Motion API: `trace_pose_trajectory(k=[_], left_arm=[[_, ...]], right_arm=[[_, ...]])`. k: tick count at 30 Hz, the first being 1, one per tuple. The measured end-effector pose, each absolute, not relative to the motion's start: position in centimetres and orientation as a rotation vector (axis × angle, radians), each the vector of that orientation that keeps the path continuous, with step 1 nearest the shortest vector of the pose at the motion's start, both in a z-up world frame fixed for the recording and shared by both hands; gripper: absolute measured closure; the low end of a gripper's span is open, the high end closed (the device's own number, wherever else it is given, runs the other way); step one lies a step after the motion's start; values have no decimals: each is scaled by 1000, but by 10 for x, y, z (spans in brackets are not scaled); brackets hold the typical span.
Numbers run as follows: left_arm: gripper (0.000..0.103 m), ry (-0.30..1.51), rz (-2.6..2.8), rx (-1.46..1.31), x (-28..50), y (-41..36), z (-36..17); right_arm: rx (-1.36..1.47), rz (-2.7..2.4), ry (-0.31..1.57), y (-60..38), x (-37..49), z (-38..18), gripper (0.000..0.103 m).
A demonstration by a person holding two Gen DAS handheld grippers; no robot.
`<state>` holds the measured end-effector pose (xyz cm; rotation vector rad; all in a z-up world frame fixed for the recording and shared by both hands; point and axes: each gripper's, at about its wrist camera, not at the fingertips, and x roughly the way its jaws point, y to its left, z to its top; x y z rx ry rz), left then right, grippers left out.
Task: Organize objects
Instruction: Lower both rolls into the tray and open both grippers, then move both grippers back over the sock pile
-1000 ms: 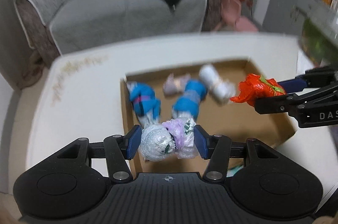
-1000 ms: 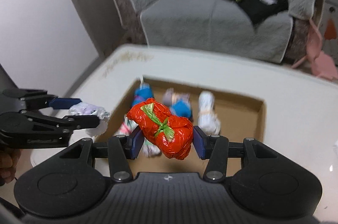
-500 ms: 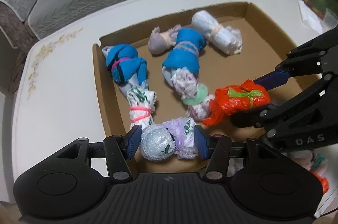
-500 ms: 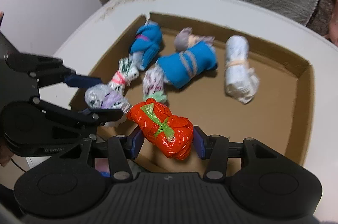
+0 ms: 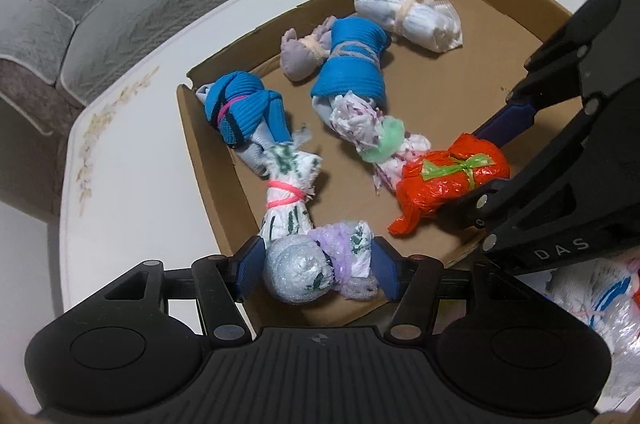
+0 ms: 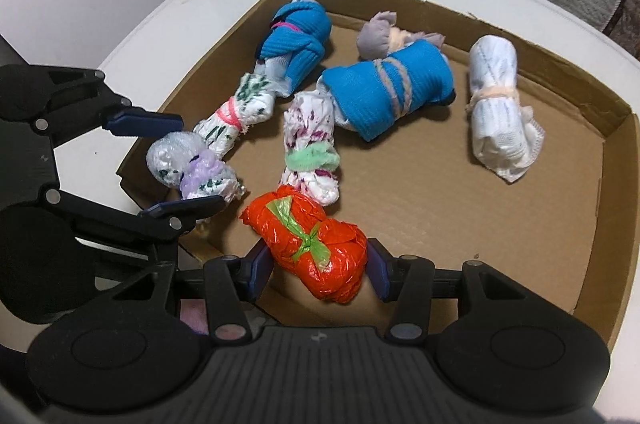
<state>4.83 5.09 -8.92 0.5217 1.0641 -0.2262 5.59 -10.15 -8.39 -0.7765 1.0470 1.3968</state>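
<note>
Risk: our left tongs (image 5: 316, 270), clamped on the silver bundle (image 5: 298, 274), and right tongs (image 6: 316, 270), clamped on the orange bundle (image 6: 316, 248), could collide over the cardboard box (image 6: 616, 160).

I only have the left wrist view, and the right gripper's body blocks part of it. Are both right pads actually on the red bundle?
Observer: Yes. In the right wrist view the right gripper has a blue pad against each side of the red bundle.
Operator: Is there free floor to its right?
Observer: Bare cardboard runs from it to the right wall of the box.
Operator: And my left load, seen from the side?
Observer: The left gripper holds the silver-purple bundle over the box's near left corner, beside the pink-tied bundle.
</note>
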Motion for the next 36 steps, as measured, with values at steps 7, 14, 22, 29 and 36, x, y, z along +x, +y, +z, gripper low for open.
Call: trace_pose_trajectory(k=[7,14,22,29,36], left_arm=[[35,1063,-210,515,49,51,-88],[13,1043,-210,539,45,44,-82],[10,1041,-217,530,43,41,-72],[6,1042,-192,478,44,48,-55],[5,1037,-168,425,41,56,-40]], right_arm=[[-766,1391,1049,-102,57,-83,55],[-724,1384,1072,-102,64,-80,47],[-707,1396,1061,-105,64,-73,45],[-678,1395,1036,-108,69,-60,42],[-663,1406,1008,-111,71,-49,40]])
